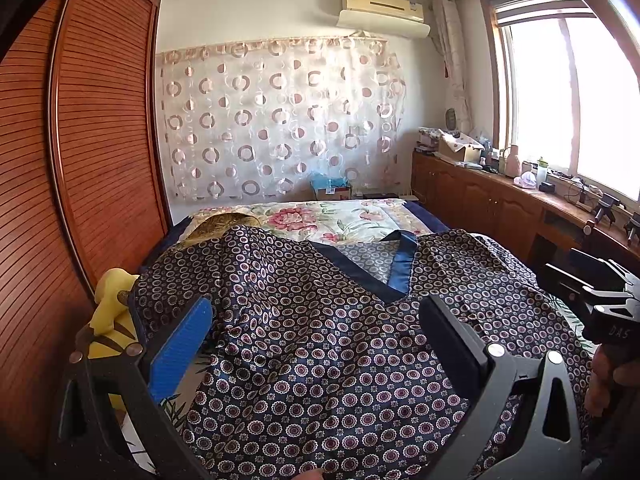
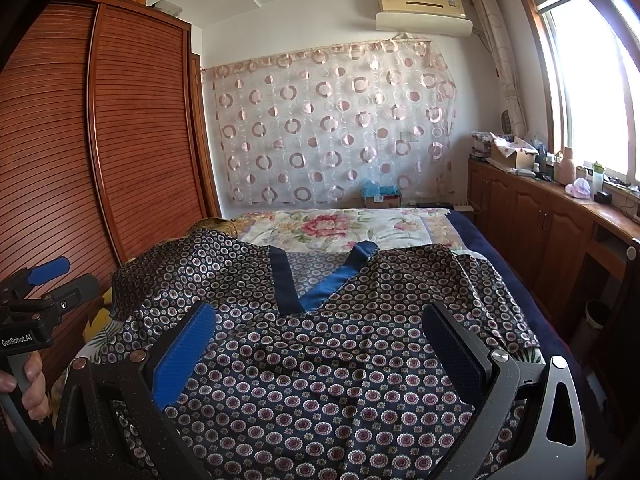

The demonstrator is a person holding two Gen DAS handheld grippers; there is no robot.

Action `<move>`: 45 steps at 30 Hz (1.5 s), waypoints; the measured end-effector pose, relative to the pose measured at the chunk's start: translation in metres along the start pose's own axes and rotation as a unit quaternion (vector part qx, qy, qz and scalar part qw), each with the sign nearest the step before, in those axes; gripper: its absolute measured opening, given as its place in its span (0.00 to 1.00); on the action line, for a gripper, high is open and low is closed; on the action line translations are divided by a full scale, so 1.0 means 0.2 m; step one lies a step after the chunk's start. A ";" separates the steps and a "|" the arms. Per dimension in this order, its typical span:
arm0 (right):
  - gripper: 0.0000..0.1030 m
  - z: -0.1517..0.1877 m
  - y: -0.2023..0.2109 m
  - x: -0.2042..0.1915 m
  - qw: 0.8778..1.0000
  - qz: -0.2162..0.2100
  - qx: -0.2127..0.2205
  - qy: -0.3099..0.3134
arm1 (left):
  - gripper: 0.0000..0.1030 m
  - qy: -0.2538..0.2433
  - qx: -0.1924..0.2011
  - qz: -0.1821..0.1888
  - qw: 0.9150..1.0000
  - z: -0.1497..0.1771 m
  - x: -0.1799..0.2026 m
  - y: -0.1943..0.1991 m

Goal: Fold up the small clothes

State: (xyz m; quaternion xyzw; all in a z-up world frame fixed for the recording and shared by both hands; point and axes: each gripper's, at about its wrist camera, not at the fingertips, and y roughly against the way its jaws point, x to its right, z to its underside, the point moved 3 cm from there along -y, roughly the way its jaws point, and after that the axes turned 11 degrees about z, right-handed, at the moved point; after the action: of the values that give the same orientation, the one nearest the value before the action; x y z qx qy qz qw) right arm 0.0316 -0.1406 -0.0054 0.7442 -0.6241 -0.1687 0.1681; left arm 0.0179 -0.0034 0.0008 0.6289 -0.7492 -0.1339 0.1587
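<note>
A yellow plush toy (image 1: pixel 112 312) is sitting beside the patterned garment (image 1: pixel 320 340) on the bed (image 1: pixel 340 220); a cardboard box (image 1: pixel 460 150) is crowding the counter (image 1: pixel 500 192). Left gripper (image 1: pixel 316 344) and right gripper (image 2: pixel 320 348) are gaping wide, empty.

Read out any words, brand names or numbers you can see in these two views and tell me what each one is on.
"GenRobot.AI": on the left gripper's black body, seen in the right wrist view.
"DAS": on the right gripper's black body, at the edge of the left wrist view; it may be cut off.
Air conditioner: a small logo and stickers, too small to read.
Box at the bed's foot: label too blurred.
</note>
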 end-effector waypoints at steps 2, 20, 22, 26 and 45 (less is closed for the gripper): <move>1.00 0.00 0.00 0.00 1.000 0.000 0.000 0.000 | 1.00 0.000 0.000 0.000 1.000 0.00 0.00 0.00; 1.00 0.01 -0.01 -0.02 1.000 -0.003 -0.004 0.004 | 1.00 0.007 -0.011 -0.001 1.000 0.00 -0.02 -0.02; 1.00 0.02 -0.04 -0.02 1.000 -0.008 -0.010 0.006 | 1.00 0.012 -0.016 -0.002 1.000 0.02 -0.05 -0.04; 1.00 0.02 -0.07 -0.05 1.000 -0.022 -0.017 0.009 | 1.00 0.022 -0.028 -0.002 0.999 0.04 -0.11 -0.08; 1.00 0.04 -0.29 -0.15 0.996 -0.053 -0.068 0.033 | 1.00 0.039 -0.084 -0.035 0.995 0.20 -0.55 -0.22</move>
State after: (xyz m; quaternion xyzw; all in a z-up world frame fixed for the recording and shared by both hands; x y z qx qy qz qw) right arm 0.0726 -0.1018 -0.0379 0.7684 -0.5648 -0.1947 0.2293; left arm 0.0593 0.0981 -0.0621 0.6440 -0.7059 -0.1773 0.2356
